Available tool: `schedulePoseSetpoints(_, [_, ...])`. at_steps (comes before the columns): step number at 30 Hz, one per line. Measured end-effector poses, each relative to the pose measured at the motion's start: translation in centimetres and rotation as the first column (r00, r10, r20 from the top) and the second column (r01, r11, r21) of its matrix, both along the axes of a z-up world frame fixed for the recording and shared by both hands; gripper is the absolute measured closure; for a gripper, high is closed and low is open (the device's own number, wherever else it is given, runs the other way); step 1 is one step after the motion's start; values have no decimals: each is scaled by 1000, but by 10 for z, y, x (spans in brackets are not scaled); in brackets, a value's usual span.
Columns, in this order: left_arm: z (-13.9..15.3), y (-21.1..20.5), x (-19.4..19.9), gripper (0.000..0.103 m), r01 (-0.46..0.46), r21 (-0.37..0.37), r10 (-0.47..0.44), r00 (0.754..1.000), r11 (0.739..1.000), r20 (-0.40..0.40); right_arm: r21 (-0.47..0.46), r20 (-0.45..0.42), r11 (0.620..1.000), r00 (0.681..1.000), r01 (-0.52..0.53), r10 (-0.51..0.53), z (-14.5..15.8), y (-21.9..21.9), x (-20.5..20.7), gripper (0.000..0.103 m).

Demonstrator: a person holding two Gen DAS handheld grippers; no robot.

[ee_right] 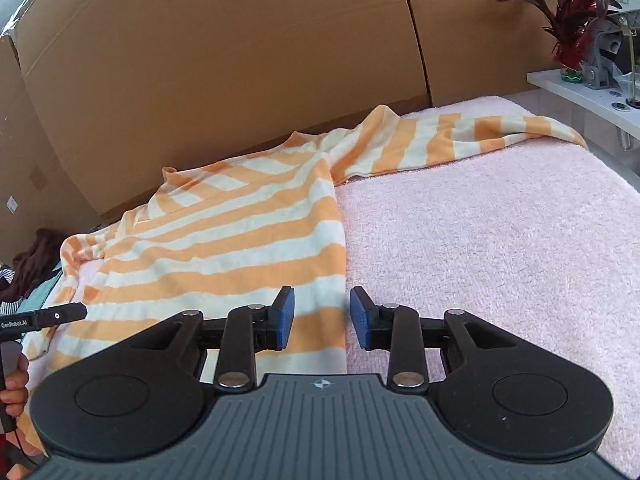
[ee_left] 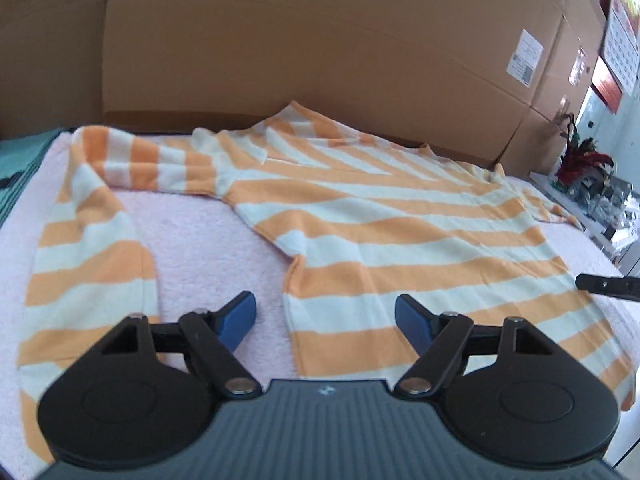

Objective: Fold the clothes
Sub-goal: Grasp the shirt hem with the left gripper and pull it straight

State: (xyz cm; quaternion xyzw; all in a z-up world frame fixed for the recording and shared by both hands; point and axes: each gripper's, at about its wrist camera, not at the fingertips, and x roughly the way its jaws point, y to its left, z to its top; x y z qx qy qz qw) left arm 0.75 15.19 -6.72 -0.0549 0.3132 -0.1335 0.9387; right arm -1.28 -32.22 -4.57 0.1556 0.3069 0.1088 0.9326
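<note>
An orange and white striped sweater (ee_left: 400, 232) lies spread on a pink towel (ee_left: 200, 240). Its left sleeve (ee_left: 92, 248) bends down toward me. My left gripper (ee_left: 325, 318) is open, hovering above the sweater's lower left hem edge. In the right wrist view the sweater (ee_right: 224, 248) lies to the left, its right sleeve (ee_right: 460, 136) stretched out to the far right. My right gripper (ee_right: 322, 318) is open, its fingers astride the sweater's right side edge near the hem. The right gripper's tip shows in the left wrist view (ee_left: 608, 286); the left gripper's tip shows in the right wrist view (ee_right: 48, 316).
Large cardboard boxes (ee_left: 320, 40) stand as a wall behind the towel. A white shelf (ee_right: 588, 92) with a red-leaved plant (ee_right: 580, 20) is at the right. Dark and teal clothes (ee_right: 32, 264) lie at the far left. Pink towel (ee_right: 500, 240) spreads right of the sweater.
</note>
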Motion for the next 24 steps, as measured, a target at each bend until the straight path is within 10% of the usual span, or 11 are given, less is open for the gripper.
schedulePoseSetpoints(4, [4,0,-18,93,13,-60,-13,1000,998,5,-3,16,1000,1000,9,-9,-3,8,-4,89])
schedulePoseSetpoints(10, [5,35,-38,103,-44,-257,31,998,965,-55,57,26,998,1000,6,-8,-3,7,-6,97])
schedulePoseSetpoints(18, [6,21,-89,100,-39,-131,35,999,991,-27,63,9,998,1000,-14,14,-5,6,-3,90])
schedulePoseSetpoints(22, [14,16,-106,43,-38,-14,38,999,999,22,76,-1,996,999,-53,53,-1,-1,-15,74])
schedulePoseSetpoints(24, [14,12,-111,41,-24,43,23,999,999,25,22,-2,997,997,-74,74,2,0,-28,74])
